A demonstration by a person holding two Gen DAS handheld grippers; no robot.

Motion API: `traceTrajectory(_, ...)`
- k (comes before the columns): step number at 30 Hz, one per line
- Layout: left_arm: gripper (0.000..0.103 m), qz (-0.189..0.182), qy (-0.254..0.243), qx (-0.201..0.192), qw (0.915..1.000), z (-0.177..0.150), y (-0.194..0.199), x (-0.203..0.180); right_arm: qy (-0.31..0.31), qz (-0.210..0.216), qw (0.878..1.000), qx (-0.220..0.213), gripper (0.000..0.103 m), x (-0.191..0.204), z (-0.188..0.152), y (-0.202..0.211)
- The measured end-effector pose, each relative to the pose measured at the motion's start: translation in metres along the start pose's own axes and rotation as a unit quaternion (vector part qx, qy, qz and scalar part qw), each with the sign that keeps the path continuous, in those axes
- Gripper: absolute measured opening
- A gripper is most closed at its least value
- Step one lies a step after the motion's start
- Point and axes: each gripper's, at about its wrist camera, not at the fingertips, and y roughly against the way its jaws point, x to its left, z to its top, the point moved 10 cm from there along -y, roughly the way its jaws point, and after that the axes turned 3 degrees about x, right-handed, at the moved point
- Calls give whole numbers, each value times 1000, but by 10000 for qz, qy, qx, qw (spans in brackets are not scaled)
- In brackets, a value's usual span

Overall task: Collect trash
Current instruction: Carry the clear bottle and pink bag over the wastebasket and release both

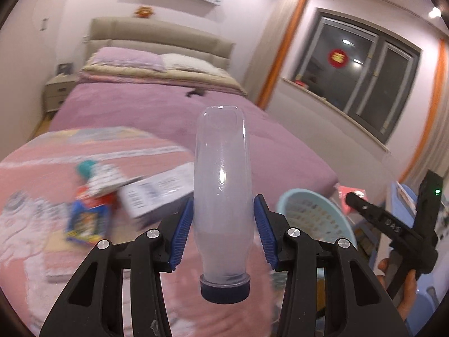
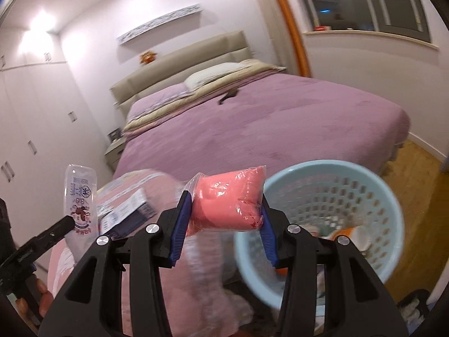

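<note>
Right wrist: bottle [image 2: 80, 196] label blurred, perhaps Chinese.

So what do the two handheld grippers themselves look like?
Both match: the left gripper and right gripper have black angular plastic linkage arms with cut-out slots, round silver pivot bolts, and ribbed blue pads on the fingertips. Seen from the left camera, the right unit's black body shows a small green light and embossed lettering. Bare hands grip the handles.
</note>
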Motion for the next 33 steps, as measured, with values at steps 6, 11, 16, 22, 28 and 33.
traceTrajectory(6, 43, -962, -353, 393, 9940, 3, -42, -75, -405, -330, 9986, 6, 43, -54, 1, -2)
traceTrajectory(11, 43, -1399, -697, 760, 9848, -10, -85, -132, -597, -680, 9956, 230, 43, -88, -15, -20)
traceTrajectory(16, 43, -1479, -952, 1087, 9784, -28, -129, -165, -770, -923, 9920, 396, 43, -114, -25, -31)
traceTrajectory(22, 56, -1413, -1034, 1327, 9756, -38, -158, -160, -1115, -1130, 9862, 469, 63, -142, -30, -32)
traceTrajectory(28, 56, -1378, -1021, 1150, 9784, -38, -132, -143, -1192, -1065, 9868, 266, 63, -137, -23, -21)
traceTrajectory(33, 59, -1297, -966, 800, 9836, -24, -96, -122, -843, -896, 9923, 124, 63, -102, -12, -11)
